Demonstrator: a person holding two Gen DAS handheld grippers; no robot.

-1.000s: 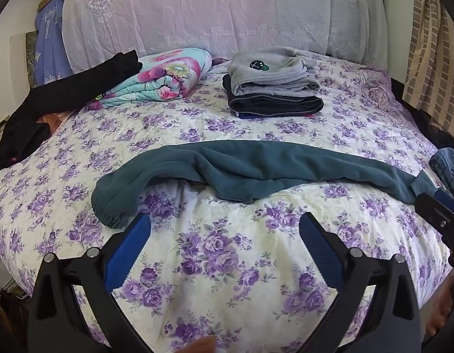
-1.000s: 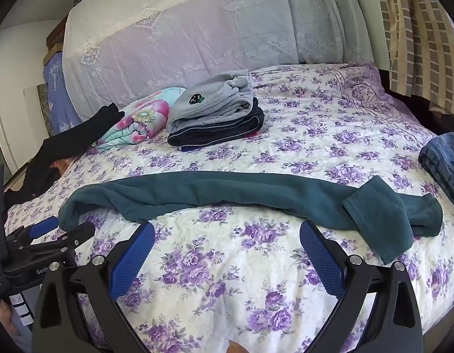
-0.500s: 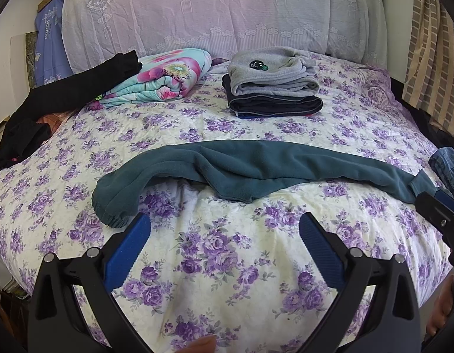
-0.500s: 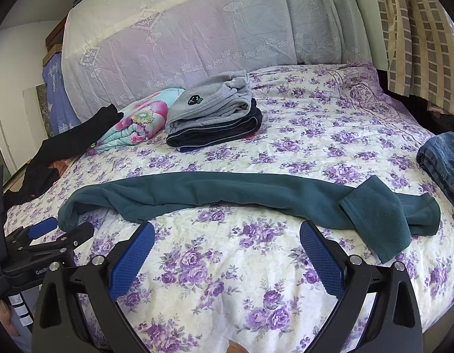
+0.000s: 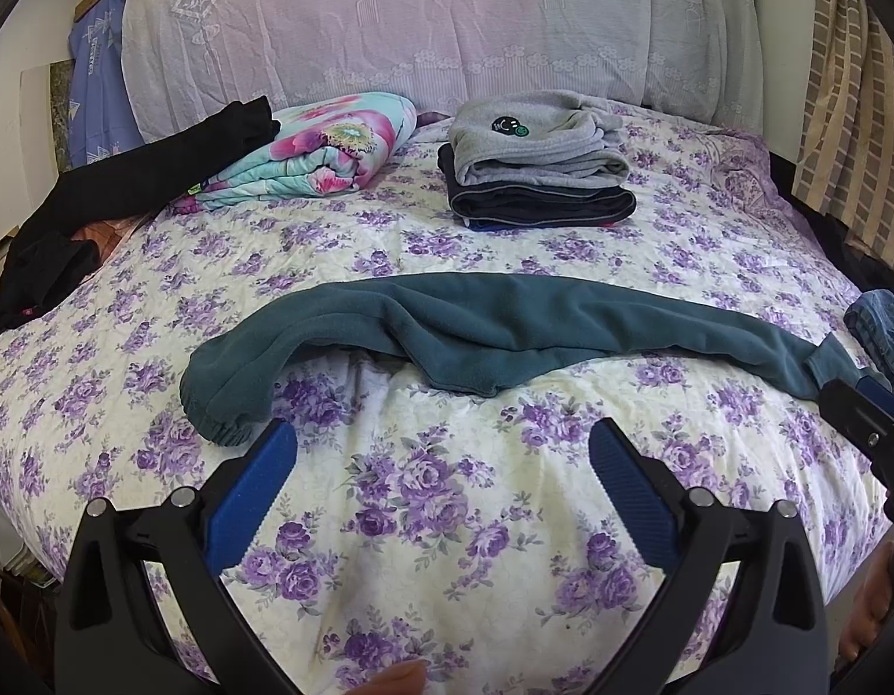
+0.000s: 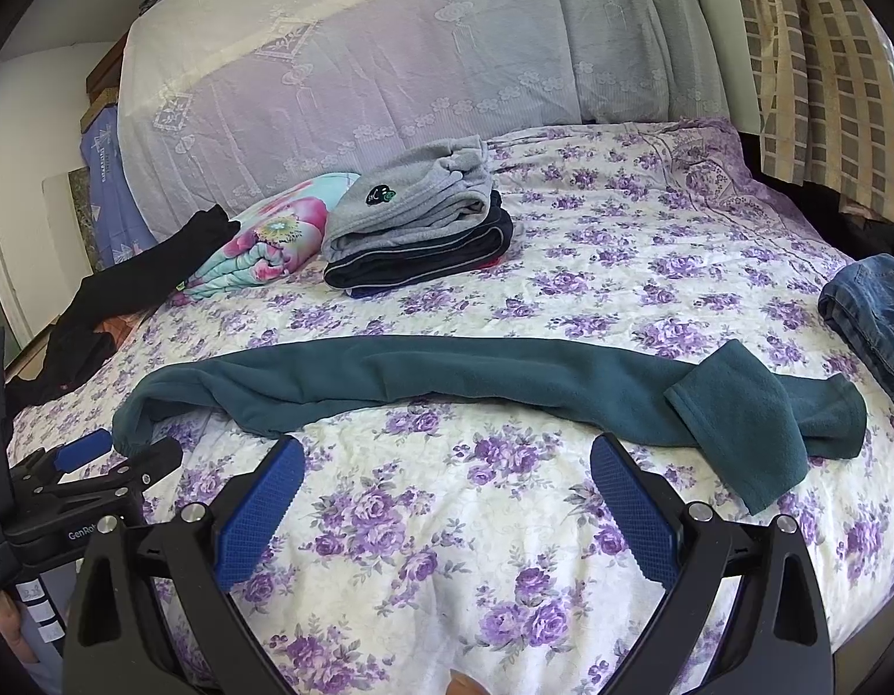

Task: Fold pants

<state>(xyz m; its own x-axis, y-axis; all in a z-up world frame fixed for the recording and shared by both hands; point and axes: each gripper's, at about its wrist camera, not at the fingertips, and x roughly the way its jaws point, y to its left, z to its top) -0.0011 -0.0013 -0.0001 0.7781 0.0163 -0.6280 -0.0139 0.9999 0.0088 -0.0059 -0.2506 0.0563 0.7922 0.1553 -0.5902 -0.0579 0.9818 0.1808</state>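
Note:
Teal fleece pants (image 5: 504, 336) lie stretched sideways across the flowered bed, folded lengthwise into a long strip. The cuffed end (image 5: 226, 394) is at the left. In the right wrist view the pants (image 6: 447, 382) end at the right with a flap folded over (image 6: 742, 428). My left gripper (image 5: 444, 452) is open and empty, just short of the cuffed end. My right gripper (image 6: 447, 463) is open and empty, in front of the strip's middle. The left gripper also shows in the right wrist view (image 6: 116, 457), the right gripper in the left wrist view (image 5: 869, 417).
A stack of folded grey and dark clothes (image 5: 533, 168) sits at the back of the bed beside a floral folded blanket (image 5: 319, 156). Black garments (image 5: 116, 197) lie at the left edge. Blue jeans (image 6: 875, 307) lie at the right edge. Curtains (image 6: 817, 58) hang at right.
Both grippers have drifted very slightly; the view of the bed has shifted a little. The pants have not moved and both grippers stay open.

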